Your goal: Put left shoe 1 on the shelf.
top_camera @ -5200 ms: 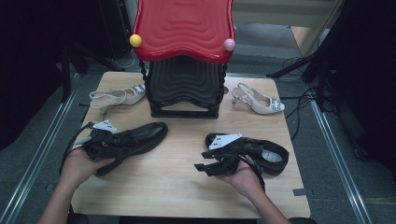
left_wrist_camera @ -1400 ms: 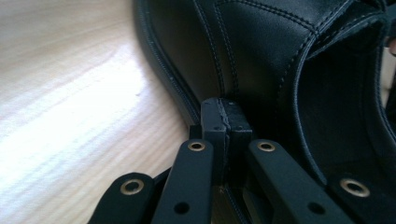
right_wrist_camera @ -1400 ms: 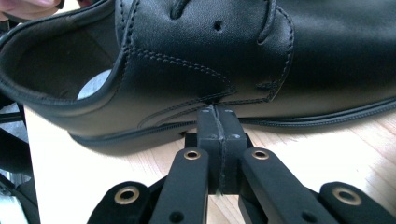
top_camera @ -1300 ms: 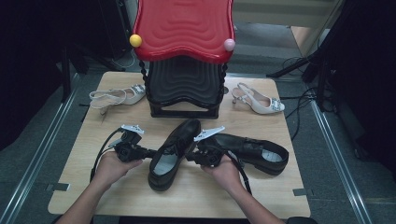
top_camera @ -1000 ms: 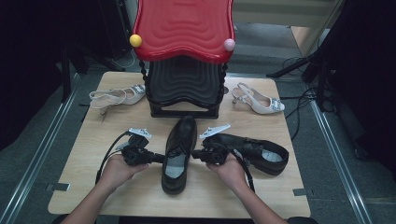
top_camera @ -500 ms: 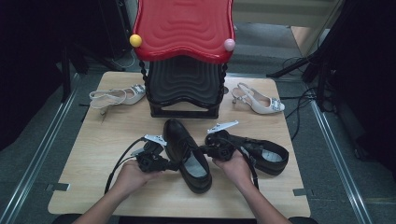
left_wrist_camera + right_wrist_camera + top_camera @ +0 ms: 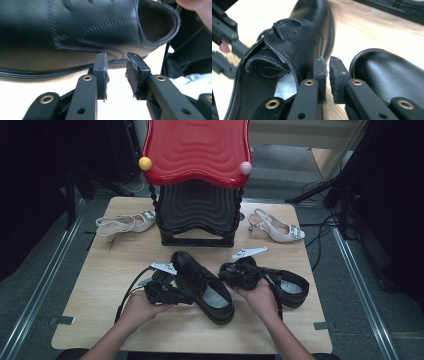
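The black lace-up shoe [image 7: 204,285] lies on its sole at the near middle of the table [image 7: 100,285], toe pointing far-left, flanked on both sides, apparently so it can be nudged square beside its mate [image 7: 282,287] to the right. The left gripper [image 7: 116,65] sits against its left flank, jaws a small gap apart and holding nothing. The right gripper [image 7: 328,67] stands between the two shoes, jaws nearly closed on nothing.
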### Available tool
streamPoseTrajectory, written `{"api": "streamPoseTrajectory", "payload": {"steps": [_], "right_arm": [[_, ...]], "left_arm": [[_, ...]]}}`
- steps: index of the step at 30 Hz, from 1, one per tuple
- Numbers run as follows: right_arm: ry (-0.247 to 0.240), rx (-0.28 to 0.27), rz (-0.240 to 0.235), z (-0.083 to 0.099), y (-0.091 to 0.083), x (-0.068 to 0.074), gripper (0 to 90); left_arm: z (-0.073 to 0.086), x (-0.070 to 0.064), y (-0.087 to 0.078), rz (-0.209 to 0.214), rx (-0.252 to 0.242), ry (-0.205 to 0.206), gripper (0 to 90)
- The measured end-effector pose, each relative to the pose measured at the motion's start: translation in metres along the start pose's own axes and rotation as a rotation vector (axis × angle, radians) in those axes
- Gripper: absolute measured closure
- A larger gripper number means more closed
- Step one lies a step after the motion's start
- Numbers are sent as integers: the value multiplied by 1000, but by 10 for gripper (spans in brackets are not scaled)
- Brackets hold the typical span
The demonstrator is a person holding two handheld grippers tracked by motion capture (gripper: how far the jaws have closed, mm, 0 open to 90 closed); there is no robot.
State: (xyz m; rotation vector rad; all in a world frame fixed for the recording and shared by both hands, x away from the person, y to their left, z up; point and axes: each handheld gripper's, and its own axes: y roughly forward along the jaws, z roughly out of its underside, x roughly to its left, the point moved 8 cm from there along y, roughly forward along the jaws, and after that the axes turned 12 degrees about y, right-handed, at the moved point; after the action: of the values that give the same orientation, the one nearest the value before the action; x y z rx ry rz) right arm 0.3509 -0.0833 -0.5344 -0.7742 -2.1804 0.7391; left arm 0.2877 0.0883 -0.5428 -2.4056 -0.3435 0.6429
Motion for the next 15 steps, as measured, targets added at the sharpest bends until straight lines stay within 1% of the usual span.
{"api": "streamPoseTrajectory", "payload": {"steps": [2, 4, 6, 8, 10, 11, 12, 15], "right_arm": [[6, -9, -8, 0, -7, 2, 796], [-1, -17, -21, 0, -15, 4, 761], [-2, -23, -25, 0, -23, 7, 736], [1, -40, -37, -2, -30, 11, 683], [2, -40, -53, -2, -36, 15, 667], [-1, -41, -53, -2, -39, 17, 666], [-4, -41, -55, -1, -41, 19, 663], [-15, -33, -69, 2, -46, 26, 639]], "left_arm": [[-2, 2, -8, -33, -7, 17, 621], [-5, 2, -16, -50, -17, 24, 576], [-10, 4, -25, -69, -37, 33, 555], [-14, 5, -33, -82, -55, 39, 534], [-19, 8, -40, -94, -56, 39, 524], [-22, 9, -42, -101, -59, 39, 518], [-25, 10, -45, -97, -61, 40, 511], [-35, 13, -53, -113, -54, 60, 508]]}}
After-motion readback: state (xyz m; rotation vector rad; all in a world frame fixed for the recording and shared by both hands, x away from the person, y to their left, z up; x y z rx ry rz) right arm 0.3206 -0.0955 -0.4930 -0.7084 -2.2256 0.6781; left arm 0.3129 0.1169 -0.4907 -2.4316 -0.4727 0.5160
